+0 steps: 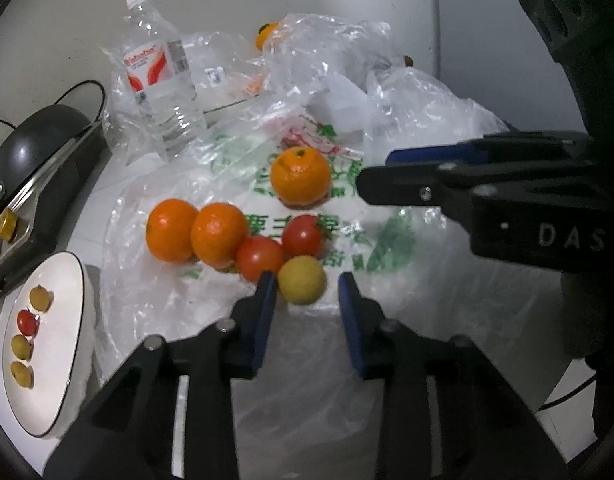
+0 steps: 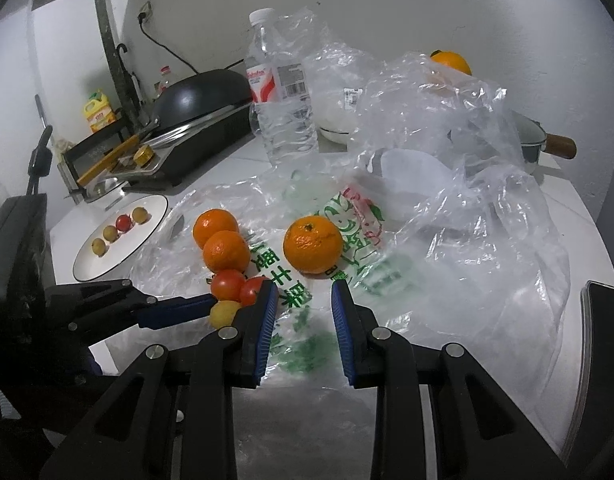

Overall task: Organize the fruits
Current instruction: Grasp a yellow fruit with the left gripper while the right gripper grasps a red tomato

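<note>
Fruit lies on a flat plastic bag (image 1: 347, 240): two oranges side by side (image 1: 171, 230), a lone orange (image 1: 300, 176) (image 2: 312, 244), two red tomatoes (image 1: 261, 258) (image 2: 227, 285) and a small yellow fruit (image 1: 301, 280) (image 2: 223, 313). My left gripper (image 1: 307, 286) is open, its tips on either side of the yellow fruit. My right gripper (image 2: 303, 292) is open and empty, just short of the lone orange. A white plate (image 1: 73, 344) (image 2: 147, 236) at the left holds three small yellow fruits and one tomato.
A water bottle (image 1: 159, 76) (image 2: 283, 92) stands behind the fruit amid crumpled clear bags (image 2: 447, 128). Another orange (image 2: 451, 62) sits at the back. A black wok on a cooker (image 2: 203, 96) is at the left. A pan with a wooden handle (image 2: 547, 144) is at the right.
</note>
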Motion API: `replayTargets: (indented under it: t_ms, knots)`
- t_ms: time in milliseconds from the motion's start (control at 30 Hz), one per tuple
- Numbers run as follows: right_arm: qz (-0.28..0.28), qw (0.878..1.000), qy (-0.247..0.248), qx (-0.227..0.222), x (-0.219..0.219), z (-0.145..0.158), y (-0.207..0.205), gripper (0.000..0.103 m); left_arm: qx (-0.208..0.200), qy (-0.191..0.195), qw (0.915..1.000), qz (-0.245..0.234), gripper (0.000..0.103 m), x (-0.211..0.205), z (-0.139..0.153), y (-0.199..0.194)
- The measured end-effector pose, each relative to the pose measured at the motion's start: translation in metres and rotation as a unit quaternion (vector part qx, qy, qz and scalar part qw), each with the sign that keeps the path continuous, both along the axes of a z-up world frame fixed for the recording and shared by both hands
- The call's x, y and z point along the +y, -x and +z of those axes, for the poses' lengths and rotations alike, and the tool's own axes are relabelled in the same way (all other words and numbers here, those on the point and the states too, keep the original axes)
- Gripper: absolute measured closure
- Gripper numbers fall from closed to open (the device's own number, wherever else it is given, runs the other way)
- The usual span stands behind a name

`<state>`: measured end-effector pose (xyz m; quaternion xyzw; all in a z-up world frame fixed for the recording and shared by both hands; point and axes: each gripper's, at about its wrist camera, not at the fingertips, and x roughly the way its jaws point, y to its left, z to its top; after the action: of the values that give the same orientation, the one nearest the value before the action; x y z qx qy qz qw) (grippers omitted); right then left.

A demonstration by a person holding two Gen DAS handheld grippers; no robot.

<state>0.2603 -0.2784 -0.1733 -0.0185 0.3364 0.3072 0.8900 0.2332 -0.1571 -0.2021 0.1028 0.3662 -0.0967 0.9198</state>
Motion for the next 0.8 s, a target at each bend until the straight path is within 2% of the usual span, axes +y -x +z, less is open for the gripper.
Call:
replayTargets:
  t_ms: [67,467,800]
  knots:
    - [0.001,1.000,0.000,0.000,0.000,0.000,0.000,0.073,0.002,0.000,1.0000,0.000,0.077,0.000,-0.001,-0.001]
    - [0.004,1.000,0.021,-0.001,0.015,0.000,0.002,0.073,-0.013,0.020,0.9997,-0.008,0.078,0.010,0.006,0.009]
    - [0.020,0.999,0.049,0.008,0.043,-0.003,-0.001,0.071,-0.040,0.045,0.9981,0.010,0.078,0.036,0.022,0.020]
